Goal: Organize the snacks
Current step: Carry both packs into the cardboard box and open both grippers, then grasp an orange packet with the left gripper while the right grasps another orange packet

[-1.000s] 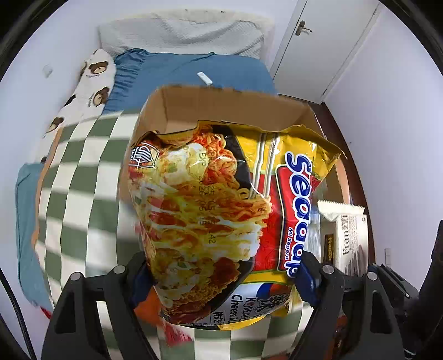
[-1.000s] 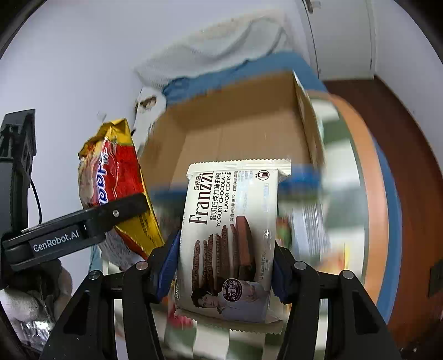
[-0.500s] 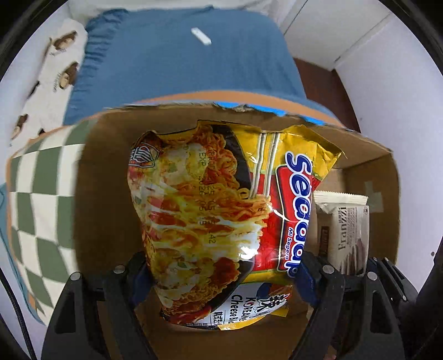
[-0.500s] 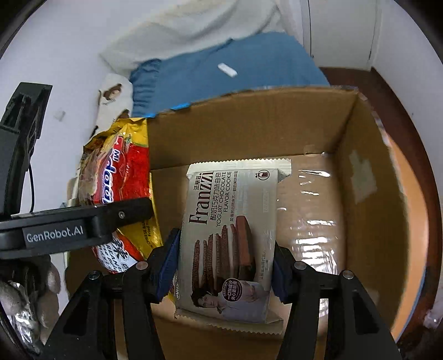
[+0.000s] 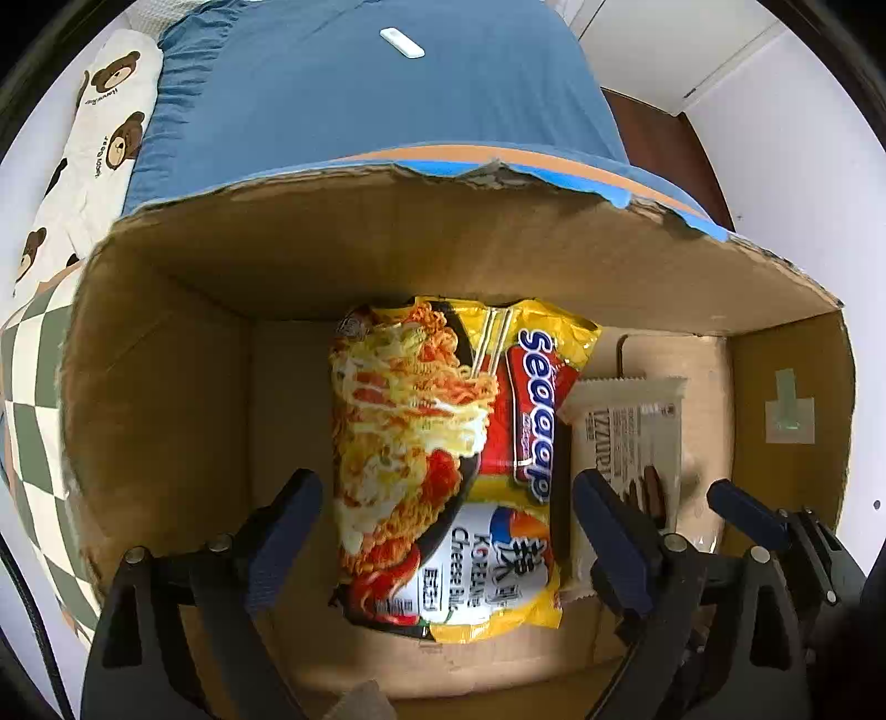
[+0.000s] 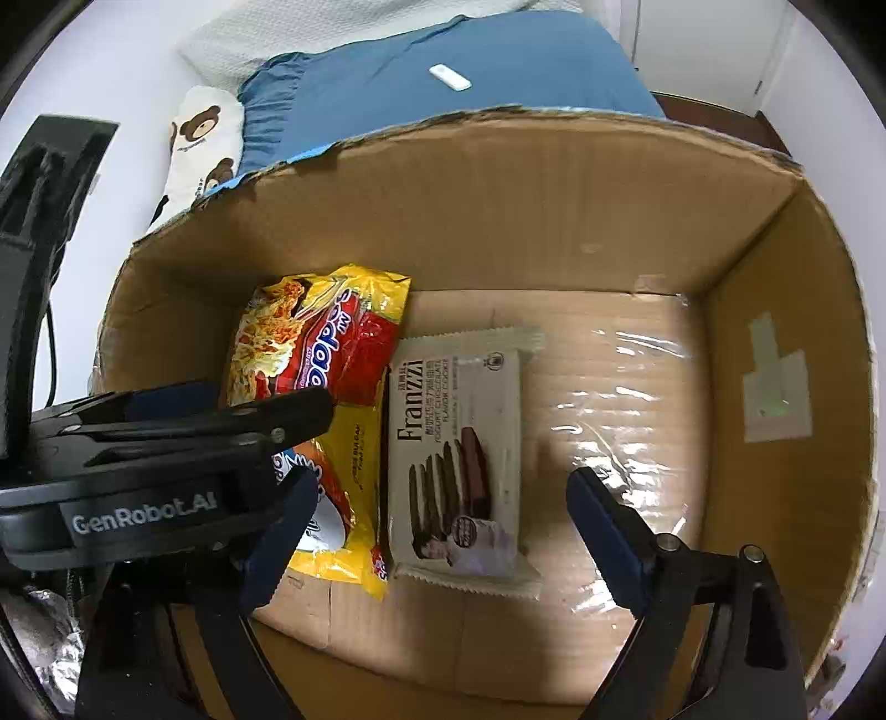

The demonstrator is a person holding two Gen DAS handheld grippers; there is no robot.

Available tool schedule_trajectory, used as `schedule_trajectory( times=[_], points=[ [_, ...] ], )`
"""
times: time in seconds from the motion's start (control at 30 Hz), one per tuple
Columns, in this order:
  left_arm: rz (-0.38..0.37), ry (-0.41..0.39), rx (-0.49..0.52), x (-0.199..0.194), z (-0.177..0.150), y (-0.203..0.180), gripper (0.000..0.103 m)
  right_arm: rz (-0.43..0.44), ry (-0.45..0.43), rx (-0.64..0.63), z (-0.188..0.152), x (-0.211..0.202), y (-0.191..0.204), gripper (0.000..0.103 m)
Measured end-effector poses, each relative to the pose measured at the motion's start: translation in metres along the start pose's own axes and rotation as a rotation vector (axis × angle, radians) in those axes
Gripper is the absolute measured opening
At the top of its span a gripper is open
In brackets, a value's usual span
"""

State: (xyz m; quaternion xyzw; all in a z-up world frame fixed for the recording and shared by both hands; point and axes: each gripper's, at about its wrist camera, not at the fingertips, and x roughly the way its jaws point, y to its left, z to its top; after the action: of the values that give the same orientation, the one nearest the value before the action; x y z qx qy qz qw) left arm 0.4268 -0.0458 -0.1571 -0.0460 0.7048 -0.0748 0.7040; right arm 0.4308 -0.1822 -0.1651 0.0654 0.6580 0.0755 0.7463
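Note:
A yellow and red Sedaap noodle packet (image 5: 443,459) lies flat on the floor of an open cardboard box (image 5: 387,243). A white Franzzi cookie packet (image 5: 631,437) lies right beside it. My left gripper (image 5: 443,531) is open above the noodle packet, its fingers apart and clear of it. In the right wrist view the noodle packet (image 6: 332,354) and the cookie packet (image 6: 459,459) lie side by side in the box (image 6: 554,199). My right gripper (image 6: 443,526) is open above the cookie packet. The left gripper's body (image 6: 138,459) covers part of the noodles.
The box stands on a green and white checked cloth (image 5: 27,399). Behind it is a bed with a blue sheet (image 5: 360,94), a small white object (image 5: 402,43) on it, and a bear-print pillow (image 5: 99,133). White walls and a door stand to the right.
Both grippers have opened. The noodle packet and the cookie packet have dropped from the jaws onto the box floor. The grippers have moved deeper over the box.

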Motion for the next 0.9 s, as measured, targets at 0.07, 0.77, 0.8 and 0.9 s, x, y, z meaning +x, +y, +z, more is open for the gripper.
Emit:
schedule_trajectory(
  times=[0.07,0.77,0.8,0.9],
  points=[
    [0.006,-0.019,0.004,-0.010,-0.007,-0.001,0.093,-0.014,0.001,0.002,-0.003,-0.003,-0.002,0.094],
    [0.041,-0.246,0.035,-0.125,-0.088,0.009,0.093,-0.070,-0.163,0.036,-0.102,-0.132,0.026,0.093],
    [0.039,-0.267,0.032,-0.132,-0.096,0.008,0.093,-0.064,-0.176,0.035,-0.106,-0.138,0.028,0.093],
    [0.042,-0.316,0.030,-0.152,-0.120,0.008,0.093,-0.045,-0.222,0.037,-0.127,-0.158,0.031,0.093]
  ],
)
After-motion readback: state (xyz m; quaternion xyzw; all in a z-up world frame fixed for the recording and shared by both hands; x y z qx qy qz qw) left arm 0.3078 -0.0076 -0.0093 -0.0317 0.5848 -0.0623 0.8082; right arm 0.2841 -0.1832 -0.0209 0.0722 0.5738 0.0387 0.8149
